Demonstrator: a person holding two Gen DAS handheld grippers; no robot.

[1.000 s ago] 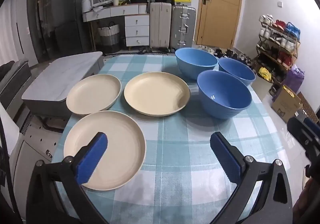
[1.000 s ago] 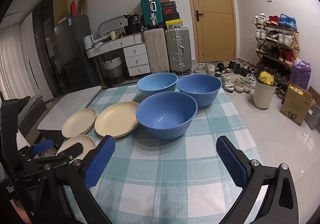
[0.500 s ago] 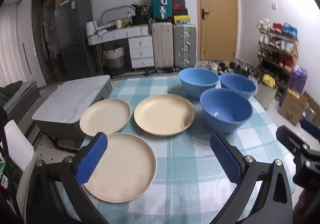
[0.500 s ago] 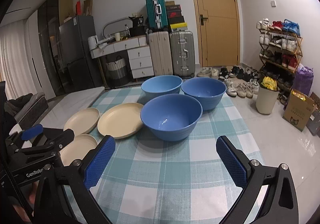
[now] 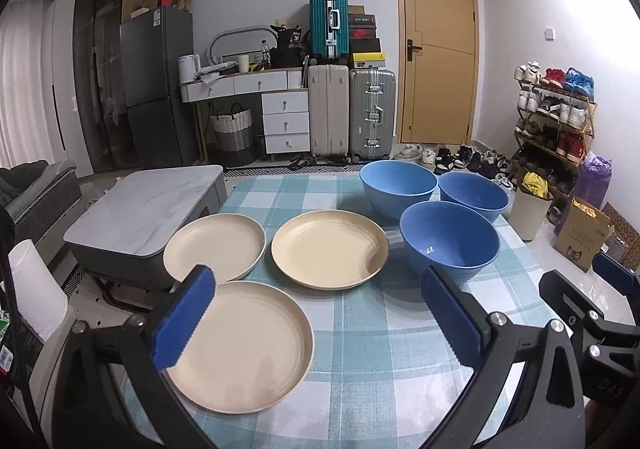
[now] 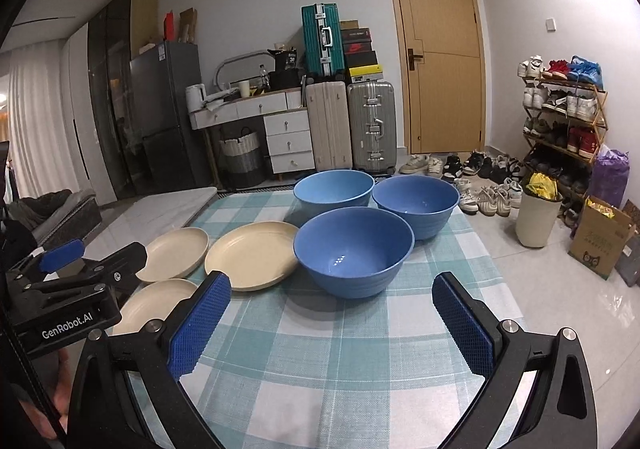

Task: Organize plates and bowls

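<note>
Left wrist view
Left gripper (image 5: 318,319): fingers spread, empty, above the table's (image 5: 380,345) near edge.
Plates: near plate (image 5: 244,345), left plate (image 5: 216,245) and centre plate (image 5: 330,247) lay separately, unstacked.

Right wrist view
Right gripper (image 6: 330,325): fingers spread, empty.
Bowls: near bowl (image 6: 354,249), two behind (image 6: 334,189) (image 6: 416,201), none nested.
Progress: judged not begun; all stacking remained.

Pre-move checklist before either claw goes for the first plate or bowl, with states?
1. Left claw open, empty: ok.
2. Right claw open, empty: ok.
3. Three beige round plates, nearest, lying flat and unstacked on the checked tablecloth: ok.
4. Three blue plastic bowls, nearest, upright and empty: ok.
5. Nearest plate fully on the table: cannot tell; its near-left edge is hidden by the claw.
</note>
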